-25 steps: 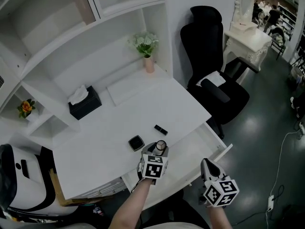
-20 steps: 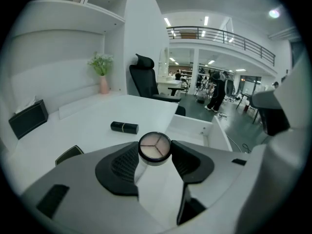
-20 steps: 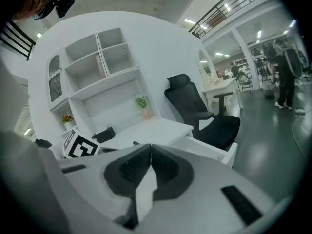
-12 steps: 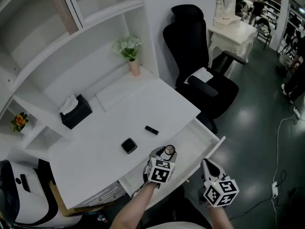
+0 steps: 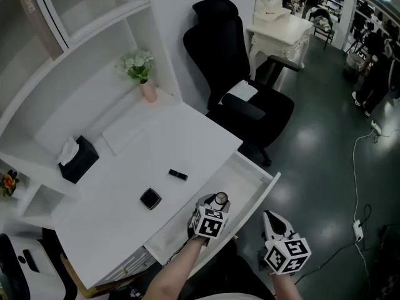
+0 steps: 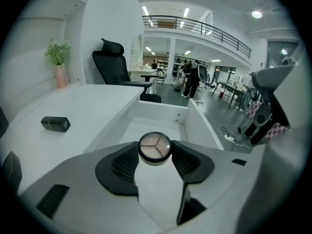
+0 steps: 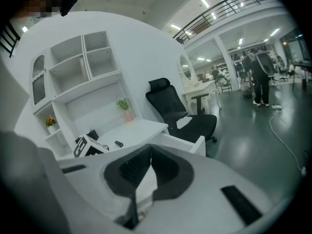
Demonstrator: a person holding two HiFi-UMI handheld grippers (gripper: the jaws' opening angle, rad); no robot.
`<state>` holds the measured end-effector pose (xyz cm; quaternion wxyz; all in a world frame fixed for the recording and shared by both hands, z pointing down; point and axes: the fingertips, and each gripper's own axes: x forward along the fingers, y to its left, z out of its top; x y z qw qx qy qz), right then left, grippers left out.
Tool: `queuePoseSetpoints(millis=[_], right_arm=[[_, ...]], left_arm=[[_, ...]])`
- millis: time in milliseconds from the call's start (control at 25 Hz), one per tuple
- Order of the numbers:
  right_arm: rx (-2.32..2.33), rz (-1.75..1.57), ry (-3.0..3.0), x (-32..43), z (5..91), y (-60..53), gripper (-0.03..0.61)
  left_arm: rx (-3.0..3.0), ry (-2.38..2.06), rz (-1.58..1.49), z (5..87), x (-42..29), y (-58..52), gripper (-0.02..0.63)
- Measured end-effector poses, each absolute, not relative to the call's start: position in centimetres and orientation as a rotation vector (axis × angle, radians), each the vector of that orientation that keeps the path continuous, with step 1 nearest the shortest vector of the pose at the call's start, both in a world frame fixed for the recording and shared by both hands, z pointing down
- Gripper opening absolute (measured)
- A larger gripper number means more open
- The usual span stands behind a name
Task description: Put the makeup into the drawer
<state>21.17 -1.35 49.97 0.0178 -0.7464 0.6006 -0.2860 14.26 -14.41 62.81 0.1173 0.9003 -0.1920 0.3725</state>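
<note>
The round makeup jar (image 6: 155, 147), its lid divided into three pale segments, sits clamped between the two black ribbed pads of my left gripper (image 6: 155, 152); the jaws stand partly apart, pressed on either side of the jar. In the head view the jar (image 5: 219, 199) hangs over the open drawer (image 5: 263, 175), a white, shallow tray pulled out from the front edge of the white desk (image 5: 165, 139). My right gripper (image 7: 149, 152) has its jaws brought together with nothing between them; in the head view it (image 5: 270, 216) is off the drawer's near corner, above the dark floor (image 5: 325, 167). On the desk, well apart from the jar, lie a small black lipstick tube (image 5: 177, 175) and a square black compact (image 5: 150, 199). Further back stand a black tissue box (image 5: 78, 159) and a pink vase of white flowers (image 5: 142, 75) beneath white wall shelves (image 5: 75, 17). A black office chair (image 5: 240, 86) stands beside the desk's far end, with a white dressing table (image 5: 278, 25) behind it and a pale cable (image 5: 361, 186) trailing over the glossy floor. My left forearm (image 5: 178, 270) rises from the lower edge, the gripper tilted forward and down; its marker cube (image 5: 209, 224) faces the camera.
</note>
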Motion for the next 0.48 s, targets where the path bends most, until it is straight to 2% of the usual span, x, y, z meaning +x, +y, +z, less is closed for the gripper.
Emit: queuePoseSetpoints(millis=[480], right_arm=[[-2.360, -0.973, 1.813, 22.4, 52.3, -0.5, 0.005]], left_arm=[[2.576, -0.468, 1.247, 69.3, 15.8, -14.5, 0.215]])
